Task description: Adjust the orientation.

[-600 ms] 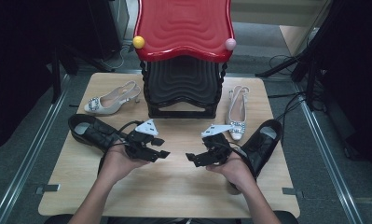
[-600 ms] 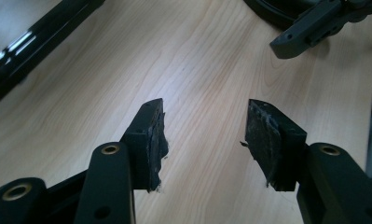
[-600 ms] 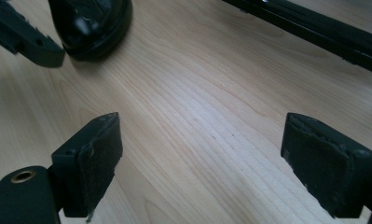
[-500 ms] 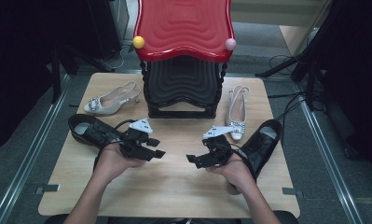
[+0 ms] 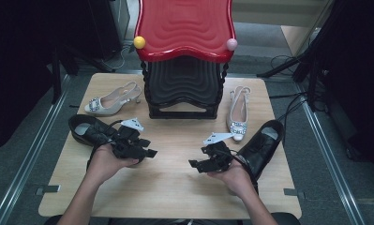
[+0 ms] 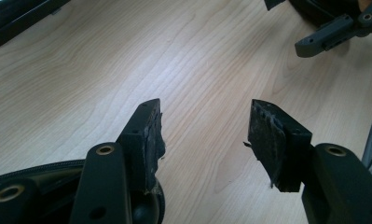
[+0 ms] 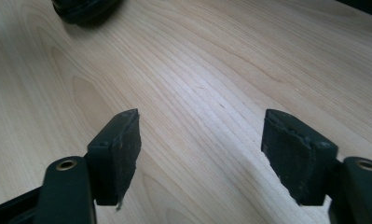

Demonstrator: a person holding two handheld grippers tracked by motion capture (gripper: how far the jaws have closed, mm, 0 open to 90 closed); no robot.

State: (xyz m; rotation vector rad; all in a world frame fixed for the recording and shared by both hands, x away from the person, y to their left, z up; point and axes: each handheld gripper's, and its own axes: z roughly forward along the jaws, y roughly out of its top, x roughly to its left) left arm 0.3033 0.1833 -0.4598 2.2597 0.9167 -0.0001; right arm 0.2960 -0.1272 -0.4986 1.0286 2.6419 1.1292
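High view: the left gripper [image 5: 147, 149] hovers over the table [image 5: 175, 197], jaws apart and empty, with a black shoe [image 5: 88, 131] just behind it. The right gripper [image 5: 198, 165] faces it, jaws apart and empty, a second black shoe [image 5: 262, 146] just beside its hand.

Left gripper view: bare wood lies between the spread pads [image 6: 151, 135]; the right gripper [image 6: 330, 32] is farther off.

Right gripper view: the pads [image 7: 127, 149] stand wide over bare wood.

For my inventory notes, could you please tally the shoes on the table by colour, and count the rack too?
Black shoes: 2, one by the left gripper, one by the right gripper
Pale heeled shoes with jewelled buckles: 2, one left of the rack, one right of it
Red-topped black rack: 1
Total: 5
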